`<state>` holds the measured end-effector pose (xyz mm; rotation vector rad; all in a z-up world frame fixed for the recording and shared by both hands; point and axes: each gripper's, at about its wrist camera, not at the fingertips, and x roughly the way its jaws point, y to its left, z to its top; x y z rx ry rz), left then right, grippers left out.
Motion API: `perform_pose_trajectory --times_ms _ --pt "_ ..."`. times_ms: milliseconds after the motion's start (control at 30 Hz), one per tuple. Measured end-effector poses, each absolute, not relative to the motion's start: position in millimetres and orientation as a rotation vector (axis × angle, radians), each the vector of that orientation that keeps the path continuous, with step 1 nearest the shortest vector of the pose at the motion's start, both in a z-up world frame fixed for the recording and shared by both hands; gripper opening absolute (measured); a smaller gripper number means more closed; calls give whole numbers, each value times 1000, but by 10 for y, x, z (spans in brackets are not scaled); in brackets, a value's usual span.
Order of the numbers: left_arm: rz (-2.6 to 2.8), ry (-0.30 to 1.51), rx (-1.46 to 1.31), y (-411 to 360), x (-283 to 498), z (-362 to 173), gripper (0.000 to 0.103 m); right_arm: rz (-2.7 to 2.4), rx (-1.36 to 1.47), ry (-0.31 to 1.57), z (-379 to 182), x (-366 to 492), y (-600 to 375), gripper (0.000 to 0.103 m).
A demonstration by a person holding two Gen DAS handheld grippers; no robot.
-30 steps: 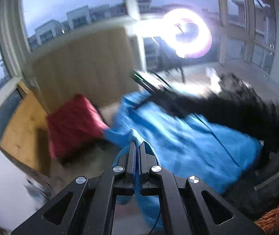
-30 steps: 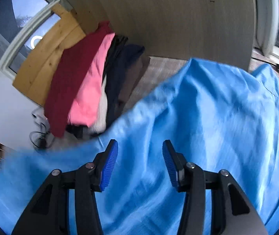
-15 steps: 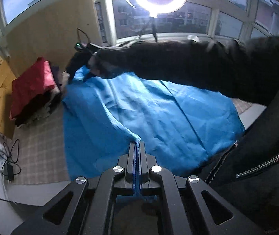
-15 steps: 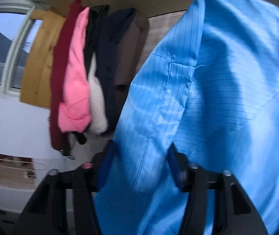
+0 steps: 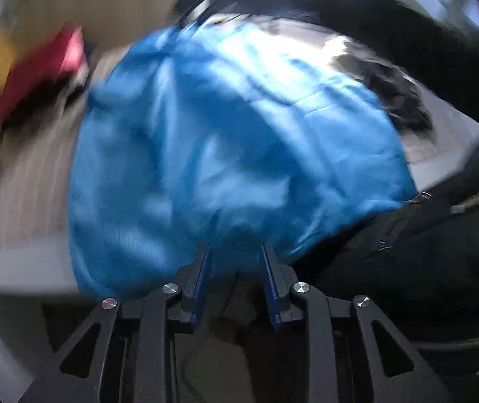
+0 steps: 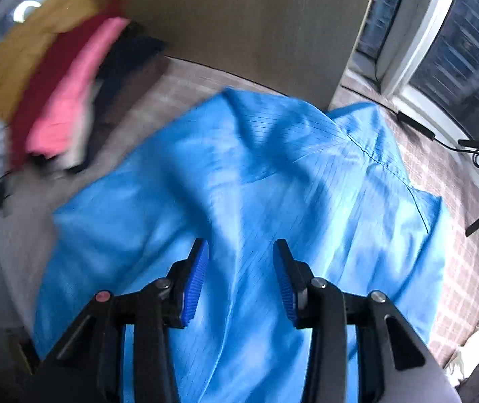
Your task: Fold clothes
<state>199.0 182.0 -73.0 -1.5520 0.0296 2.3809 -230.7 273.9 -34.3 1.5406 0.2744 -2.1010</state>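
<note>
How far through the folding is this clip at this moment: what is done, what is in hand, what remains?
Done: a stack of folded clothes, red and pink on top, sits at the table's far left. In hand: the blue garment lies spread and creased on the checked tablecloth; the left gripper and right gripper are both opening, neither pinching cloth. Left: no finished fold shows in it, so it needs folding and stacking.

blue cloth garment [image 6: 239,174] w/ fine stripes, matt

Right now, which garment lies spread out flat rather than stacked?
The blue garment, spread beneath the right tongs; the red, pink and dark clothes sit piled beside it.
</note>
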Motion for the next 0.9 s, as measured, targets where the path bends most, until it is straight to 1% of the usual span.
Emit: perform_pose_trajectory --times_ms 67,133,167,233,267,333,400,433,533,567,600,667,700,733,767,800,833,900 --pt "2391 -148 -1595 1676 1930 -977 28 -2030 1489 263 -197 -1967 2830 40" --pt "2363 -318 -1593 1651 1872 -1203 28 -1955 1445 295 -94 -1554 2806 40" --pt "2355 -357 -1593 1665 1860 -1303 28 -1909 1427 305 -51 -1344 2795 40" --pt "2362 -410 -1613 1701 1845 -1512 30 -1760 1444 230 14 -952 2892 40" --pt "2380 -437 -1594 1697 1850 -1528 32 -1687 1465 170 49 -827 2949 40" --pt "2414 -492 -1557 1690 1859 -1560 46 -1599 1474 109 170 -562 3020 40" --pt "2442 -514 -1540 1709 1861 -1564 47 -1591 1432 94 357 -399 3112 40" --pt "2438 -523 -1541 1721 1867 -1560 44 -1597 1405 86 461 -325 3159 40" --pt "2424 -544 -1537 1757 1980 -1495 44 -1724 1301 180 703 -131 3251 41" --pt "2433 -540 -1529 1775 2032 -1465 44 -1782 1259 242 694 -68 3260 43" --pt "2439 -526 -1543 1813 2030 -1486 44 -1822 1222 284 688 -40 3241 48" --pt "2449 -498 -1570 1890 2027 -1527 43 -1832 1204 307 542 -55 3118 50" --pt "2454 -484 -1583 1930 2021 -1551 41 -1822 1222 312 398 -112 2998 50" --pt "2462 -471 -1594 1981 1976 -1603 32 -1820 1240 321 265 -164 2886 50" --pt "2490 -457 -1583 1992 1970 -1604 17 -1835 1259 343 142 -210 2777 50" --pt "2488 -467 -1591 1993 1944 -1627 4 -1842 1280 365 -17 -269 2611 50" --pt "2488 -478 -1596 1991 1921 -1647 0 -1826 1297 395 -174 -316 2437 50" --pt "2507 -505 -1570 1933 1952 -1629 0 -1801 1353 478 -526 -400 2118 50"
